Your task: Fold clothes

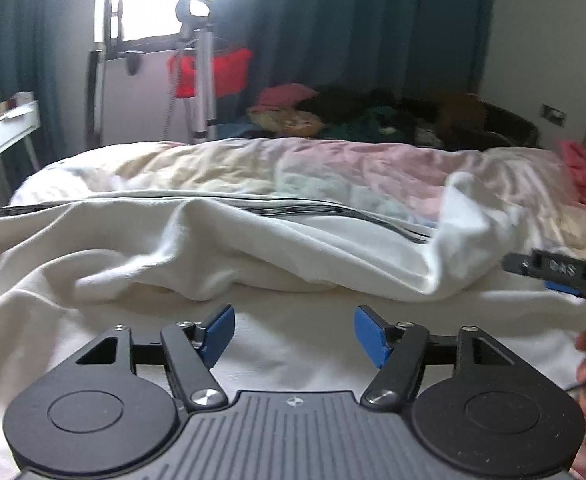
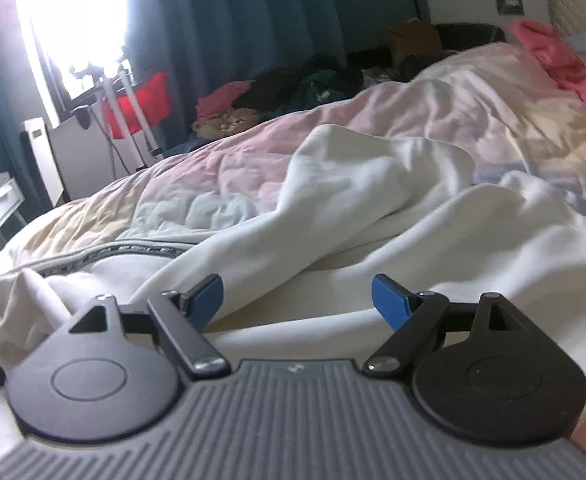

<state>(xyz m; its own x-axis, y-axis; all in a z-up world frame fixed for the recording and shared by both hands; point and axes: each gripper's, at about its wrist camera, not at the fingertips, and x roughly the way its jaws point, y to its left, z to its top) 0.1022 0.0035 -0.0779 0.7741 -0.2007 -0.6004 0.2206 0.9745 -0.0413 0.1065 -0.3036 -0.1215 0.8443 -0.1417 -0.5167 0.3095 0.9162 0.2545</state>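
Left wrist view cuts off the white cotton garment with a black-striped band (image 1: pixel 221 248) at the left edge and under the tool body, so its full outline cannot be made out. The far heap of dark and coloured clothes (image 1: pixel 357 114) is blurred; single pieces in it cannot be told apart. At the right edge only part of the right gripper (image 1: pixel 565 272) shows, with a few fingers of the hand around its handle. In the right wrist view the window glare washes out the upper left corner.

Counted: one white garment, one pastel quilted bedcover (image 1: pixel 333 168) beneath it, one silver tripod (image 1: pixel 201 80) near the window, one crumpled pink cloth (image 2: pixel 561 60) at the far right of the bed, two grippers.

The garment lies on the bed just ahead of both tools, its long axis running left to right across the left wrist view, with the striped band (image 2: pixel 125 252) along its far edge. One raised fold (image 2: pixel 373 172) rises toward the bedcover.

The left gripper (image 1: pixel 295 334) has its blue pads spread wide above flat white cloth, pinching nothing. In its own view, the right gripper (image 2: pixel 297 300) is likewise spread, its blue-padded fingers (image 2: pixel 205 292) low over the cloth, nothing between them.
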